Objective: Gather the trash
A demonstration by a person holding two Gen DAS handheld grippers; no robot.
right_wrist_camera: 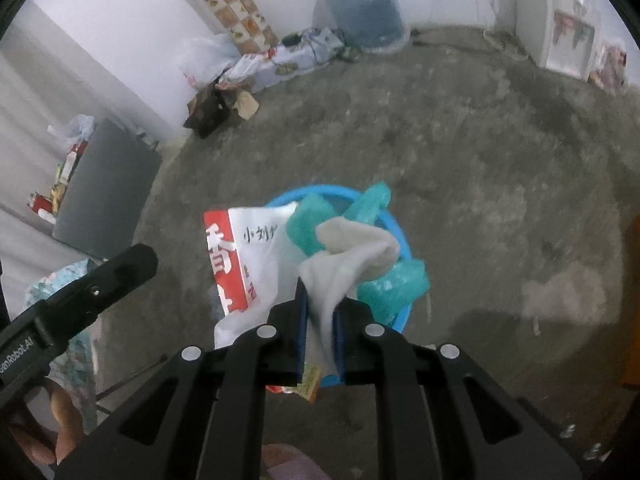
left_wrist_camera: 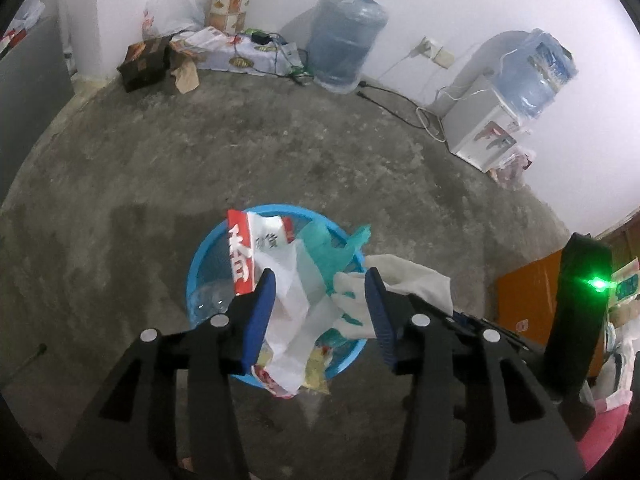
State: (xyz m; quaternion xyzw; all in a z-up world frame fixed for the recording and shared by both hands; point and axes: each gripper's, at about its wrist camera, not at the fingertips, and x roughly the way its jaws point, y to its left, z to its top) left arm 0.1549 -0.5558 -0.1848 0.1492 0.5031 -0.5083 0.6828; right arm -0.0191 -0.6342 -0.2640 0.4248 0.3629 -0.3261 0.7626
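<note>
Blue basket (left_wrist_camera: 200, 264) stands on the bare concrete floor (left_wrist_camera: 280, 152), directly below and ahead of both hand-held grippers, heaped with trash to above its rim.

Left hand-held gripper (left_wrist_camera: 322, 312): jaws spread about halfway, blue pads well apart. White plastic bag (left_wrist_camera: 296, 320) with a red panel hangs in the gap, lying against the left pad; the right pad does not press on it, so no pinch. The bag drapes over the basket's near rim. Teal plastic bag (left_wrist_camera: 332, 248) sits behind it in the basket.

Right hand-held gripper (right_wrist_camera: 320, 312): jaws nearly together, pinching a pale grey-white cloth (right_wrist_camera: 352, 256) between the pads. The cloth rises out of the pads and folds over the teal bag (right_wrist_camera: 396, 284), above the basket (right_wrist_camera: 396, 236). In the left wrist view the same cloth (left_wrist_camera: 412, 280) shows just beside the left gripper's right finger.

Writing: white bag (right_wrist_camera: 256, 248) carries large white Chinese characters on the red panel, cut off by folds, and small black handwritten characters on the white part; not legible in full. The other gripper's body at the left edge of the right wrist view reads "enRobot.AI", the first letters cut off.

Fingers (right_wrist_camera: 60, 436) of a hand show below that body.
</note>
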